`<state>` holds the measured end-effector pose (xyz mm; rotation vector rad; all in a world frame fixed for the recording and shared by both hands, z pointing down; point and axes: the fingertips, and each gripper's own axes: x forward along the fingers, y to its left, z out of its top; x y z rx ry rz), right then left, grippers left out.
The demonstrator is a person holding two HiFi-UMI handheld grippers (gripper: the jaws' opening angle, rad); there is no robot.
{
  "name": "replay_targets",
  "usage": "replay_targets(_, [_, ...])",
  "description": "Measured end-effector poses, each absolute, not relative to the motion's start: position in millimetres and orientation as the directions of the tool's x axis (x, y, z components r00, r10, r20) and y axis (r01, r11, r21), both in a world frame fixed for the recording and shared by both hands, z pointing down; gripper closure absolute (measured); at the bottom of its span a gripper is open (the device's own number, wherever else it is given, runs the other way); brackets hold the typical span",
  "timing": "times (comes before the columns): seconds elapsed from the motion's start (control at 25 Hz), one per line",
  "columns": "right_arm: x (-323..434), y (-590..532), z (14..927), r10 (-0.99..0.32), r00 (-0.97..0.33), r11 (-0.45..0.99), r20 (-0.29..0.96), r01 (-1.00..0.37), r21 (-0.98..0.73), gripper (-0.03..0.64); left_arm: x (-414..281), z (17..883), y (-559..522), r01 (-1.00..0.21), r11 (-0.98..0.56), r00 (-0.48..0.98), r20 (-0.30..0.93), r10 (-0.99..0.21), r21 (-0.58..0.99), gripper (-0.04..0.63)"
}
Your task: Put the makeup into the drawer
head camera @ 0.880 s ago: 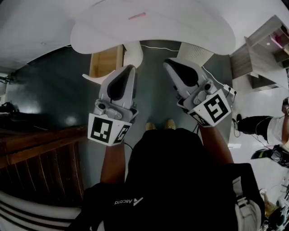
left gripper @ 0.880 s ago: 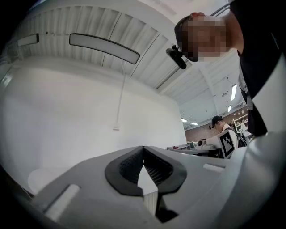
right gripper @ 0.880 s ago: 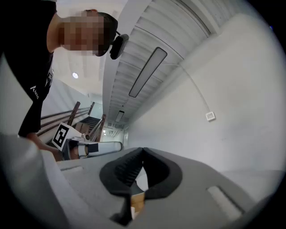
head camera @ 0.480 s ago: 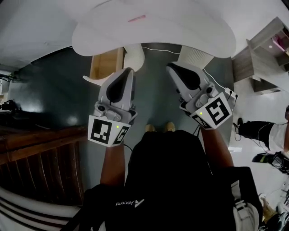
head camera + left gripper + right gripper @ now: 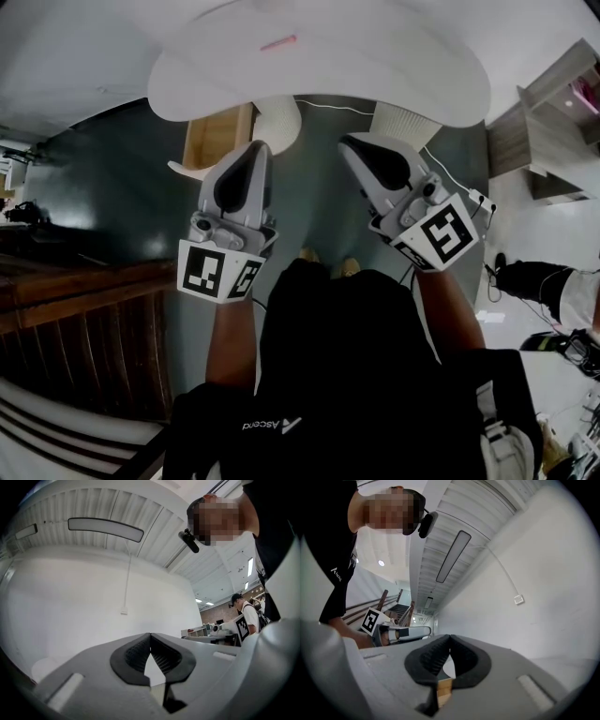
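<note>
In the head view both grippers are held up side by side over the dark floor, in front of a white round table (image 5: pixel 375 66). A small pink item (image 5: pixel 279 43), probably the makeup, lies on the tabletop far beyond them. A light wooden open unit (image 5: pixel 217 136), perhaps the drawer, stands under the table's near edge, just past my left gripper (image 5: pixel 255 148). My left gripper (image 5: pixel 150 634) has its dark pads touching, with nothing between them. My right gripper (image 5: pixel 354 141) points at the table too. My right gripper (image 5: pixel 449 637) also has its pads meeting, empty.
Two white ribbed table legs (image 5: pixel 281 117) (image 5: pixel 403 120) stand ahead. A wooden stair rail (image 5: pixel 84 309) runs along the left. A grey shelf unit (image 5: pixel 553 122) and a power strip with its cable (image 5: pixel 478 199) sit at the right, near another person's leg (image 5: pixel 544 277).
Both grippers stay raised and shut. The left one has drifted slightly to the left in the head view.
</note>
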<state>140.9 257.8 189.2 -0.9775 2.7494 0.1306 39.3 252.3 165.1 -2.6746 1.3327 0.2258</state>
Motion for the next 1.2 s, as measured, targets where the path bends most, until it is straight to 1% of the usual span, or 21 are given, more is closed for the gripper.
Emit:
replay_targets(0.4, [134.4, 205.8, 190.3, -0.625, -0.745, 0.758, -0.235, -0.65, 0.046, 0.614, 25.2, 166.4, 197.2, -0.803, -0.591, 0.591, -0.228, -0.774, -0.074, 0.584])
replay_targets(0.72, [111.7, 109.4, 197.4, -0.662, -0.721, 0.726, -0.204, -0.685, 0.064, 0.614, 1.1, 170.8, 95.7, -0.782, -0.614, 0.619, -0.243, -0.747, -0.107, 0.584])
replay_targets(0.96, [91.9, 39.5, 201.1, -0.694, -0.69, 0.697, -0.204, -0.716, 0.051, 0.614, -22.1, 180.9, 21.7, -0.757, -0.647, 0.649, -0.229, -0.726, -0.096, 0.584])
replay_targets(1.2, [69.5, -19.8, 205.0, -0.727, -0.663, 0.666, -0.177, -0.744, 0.052, 0.614, -45.4, 190.8, -37.7, -0.734, -0.674, 0.675, -0.202, -0.71, -0.084, 0.584])
